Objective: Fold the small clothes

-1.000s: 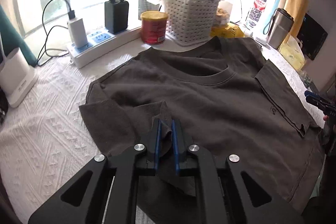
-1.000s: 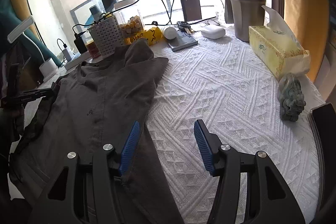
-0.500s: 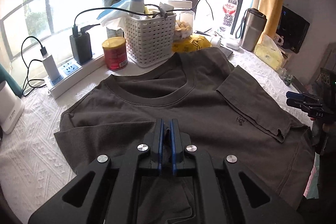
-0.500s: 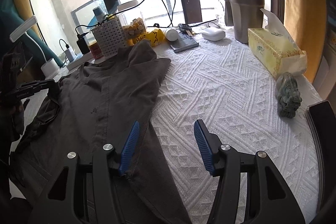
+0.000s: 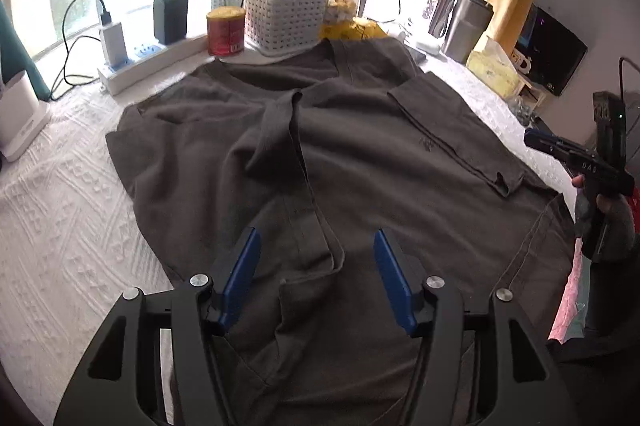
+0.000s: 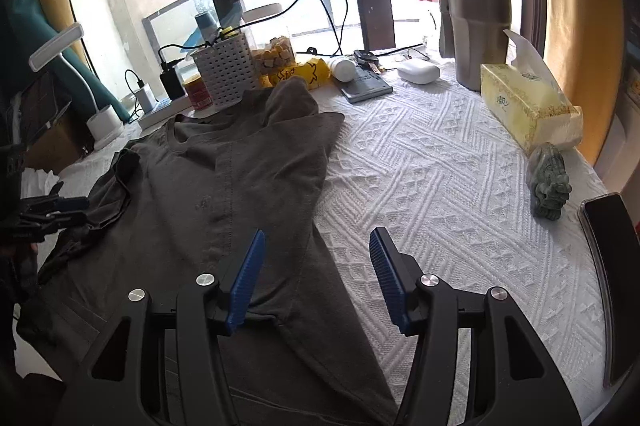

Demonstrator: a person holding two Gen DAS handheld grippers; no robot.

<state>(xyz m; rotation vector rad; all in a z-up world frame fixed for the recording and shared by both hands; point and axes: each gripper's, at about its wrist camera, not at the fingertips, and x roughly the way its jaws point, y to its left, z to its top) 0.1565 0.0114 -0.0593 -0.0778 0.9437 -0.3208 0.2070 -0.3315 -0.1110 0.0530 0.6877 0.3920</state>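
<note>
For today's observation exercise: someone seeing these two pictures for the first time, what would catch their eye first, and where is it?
The dark grey T-shirt spread over the white textured tablecloth dominates, one sleeve folded in across its middle. The open left gripper hangs just above it. Behind, a white basket and red can stand by the window.

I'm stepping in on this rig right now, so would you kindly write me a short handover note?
Left gripper: open, empty, over the shirt's middle, above the sleeve folded inward.
Right gripper: open, empty, at the shirt's right edge; one finger over cloth, the other over the tablecloth.
Shirt: flat on the tablecloth, collar toward the basket.
Done: both sleeves folded in; the left one lies rumpled, the right one fairly flat.
Left: smooth the left sleeve, fold the sides and then the body; the right gripper seems placed for the right side.
</note>
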